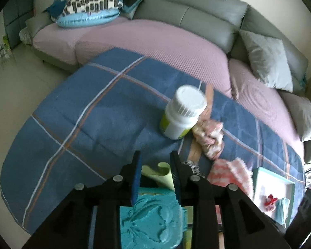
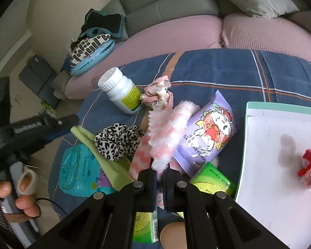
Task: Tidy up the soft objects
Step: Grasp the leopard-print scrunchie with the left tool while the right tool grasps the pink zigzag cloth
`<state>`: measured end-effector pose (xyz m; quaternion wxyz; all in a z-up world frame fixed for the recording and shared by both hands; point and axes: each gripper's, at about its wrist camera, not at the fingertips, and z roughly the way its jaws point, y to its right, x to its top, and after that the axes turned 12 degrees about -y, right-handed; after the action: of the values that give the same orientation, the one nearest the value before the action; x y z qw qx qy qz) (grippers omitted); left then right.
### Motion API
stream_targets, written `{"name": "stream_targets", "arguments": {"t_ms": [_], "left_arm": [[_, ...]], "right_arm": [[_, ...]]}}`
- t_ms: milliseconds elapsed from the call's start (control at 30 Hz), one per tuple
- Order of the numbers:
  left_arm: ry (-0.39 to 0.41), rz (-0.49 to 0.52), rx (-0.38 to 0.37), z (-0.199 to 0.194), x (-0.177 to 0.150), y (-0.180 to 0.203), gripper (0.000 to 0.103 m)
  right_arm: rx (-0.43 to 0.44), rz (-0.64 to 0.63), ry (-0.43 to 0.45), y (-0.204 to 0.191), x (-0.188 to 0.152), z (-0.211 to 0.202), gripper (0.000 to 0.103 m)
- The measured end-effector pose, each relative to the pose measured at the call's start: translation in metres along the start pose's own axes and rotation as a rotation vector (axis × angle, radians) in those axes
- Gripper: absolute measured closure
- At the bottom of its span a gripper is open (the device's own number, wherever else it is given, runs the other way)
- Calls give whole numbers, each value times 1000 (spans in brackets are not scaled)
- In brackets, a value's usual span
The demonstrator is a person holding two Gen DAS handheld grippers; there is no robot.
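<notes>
I had the right tongs (image 2: 159, 176) clamped on the fluffy pink-and-white band (image 2: 168, 130) over the plaid tabletop (image 2: 217, 72), left tongs (image 1: 155, 166) parted and empty, so next I judged: carry it to the white tray (image 2: 259, 145).

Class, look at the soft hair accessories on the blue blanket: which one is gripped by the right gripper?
The fluffy pink-and-white band: the right gripper pinches its lower end. The leopard-print scrunchie and pink floral scrunchie lie free.
</notes>
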<state>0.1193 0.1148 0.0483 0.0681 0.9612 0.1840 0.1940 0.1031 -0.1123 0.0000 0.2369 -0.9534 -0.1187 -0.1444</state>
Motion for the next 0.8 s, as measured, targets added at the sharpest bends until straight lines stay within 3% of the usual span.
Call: {"name": "stream_targets", "arguments": {"t_ms": [200,333,433,567,667,800], "left_arm": [[27,117,-29,-21,2,29,75],[-10,178,-63,-17,8,46,75],[-108,243,-48,7,13,59,75],[-228,243,15,38,16,57,75],[-287,257,76,53,17,56,75],[-353,290,89,66,20,60,74]], "right_arm": [[6,14,1,5,0,-1,99],[13,21,0,8,0,-2,99],[17,22,-3,9,0,-2,99],[26,23,-6,10,1,0,99],[32,21,-8,9,1,0,99],[37,21,-10,8,0,1,99]]}}
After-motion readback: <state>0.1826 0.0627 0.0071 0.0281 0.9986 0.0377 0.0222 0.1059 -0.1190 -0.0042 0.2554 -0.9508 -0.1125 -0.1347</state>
